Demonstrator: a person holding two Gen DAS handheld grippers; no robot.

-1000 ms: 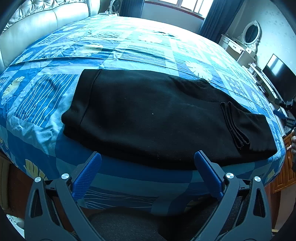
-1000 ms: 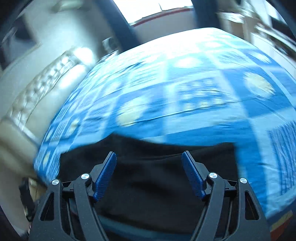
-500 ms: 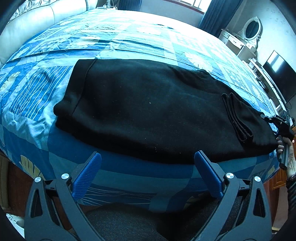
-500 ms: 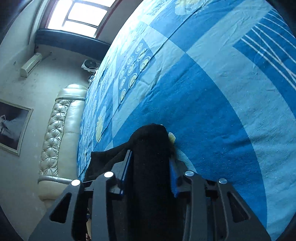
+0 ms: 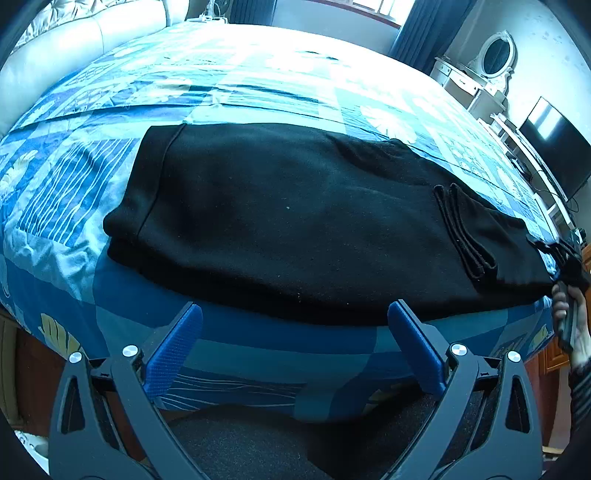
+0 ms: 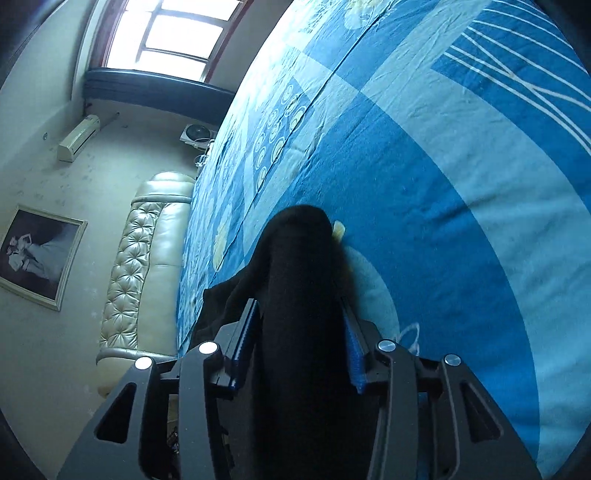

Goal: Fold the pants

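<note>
**Right gripper on the pants' end, left gripper wide over the bed edge**

Your right gripper has a thick fold of the black pants between its blue pads, and the cloth fills the whole gap from one pad to the other. The jaws are opening at this moment, yet the fabric is still pressed on both sides in the right wrist view. The bunched fold runs forward past the fingertips and ends in a rounded hump lying on the blue patterned bedspread. In the left wrist view, the hand that carries this gripper shows at the far right edge, at the end of the pants.

Your left gripper stands wide, with nothing between its blue pads. It hangs just short of the near edge of the pants, over the bedspread at the side of the bed.

The pants lie flat across the bed, folded lengthwise, the waistband to the left and two ribbed cuffs resting on top towards the right.

Further out, a cream tufted headboard stands at the head of the bed, a framed picture hangs on the wall beside it, and a window lets in daylight. A dark television screen and a white dresser with an oval mirror stand along the far wall.
</note>
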